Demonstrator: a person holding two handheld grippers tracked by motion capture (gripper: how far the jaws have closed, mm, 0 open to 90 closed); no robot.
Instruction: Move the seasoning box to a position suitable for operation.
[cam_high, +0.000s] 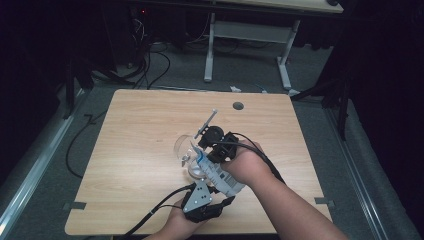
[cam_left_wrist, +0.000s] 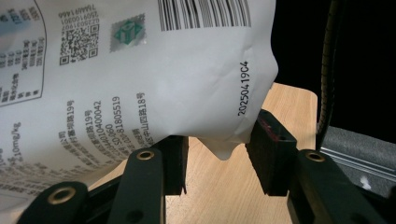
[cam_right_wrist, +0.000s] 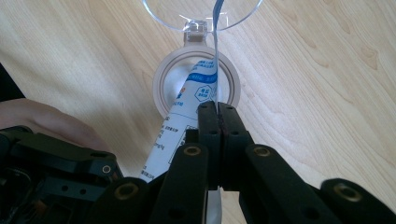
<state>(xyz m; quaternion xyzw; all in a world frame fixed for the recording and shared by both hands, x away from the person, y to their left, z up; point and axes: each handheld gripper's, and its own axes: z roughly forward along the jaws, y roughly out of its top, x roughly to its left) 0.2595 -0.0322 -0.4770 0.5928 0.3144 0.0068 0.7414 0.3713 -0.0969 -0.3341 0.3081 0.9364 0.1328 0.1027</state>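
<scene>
- Our right tongs (cam_right_wrist: 218, 109) are pinching the white pouch (cam_right_wrist: 189, 105) edge above the open jar (cam_right_wrist: 161, 81).
- Our left tongs (cam_left_wrist: 217, 156) stand spread around its bottom corner.
- If the pouch slips, we judge it may miss the jar and spill on the counter (cam_right_wrist: 303, 70).

Grey carpet floor (cam_high: 50, 150), cables (cam_high: 150, 60), second desk (cam_high: 250, 30) behind.

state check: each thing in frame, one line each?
Pouch: lifted, tilted over the jar.
Jar: upright on the table, lid flipped open.
Left tongs: open, pouch corner between the jaws.
Right tongs: shut on the pouch edge.
</scene>
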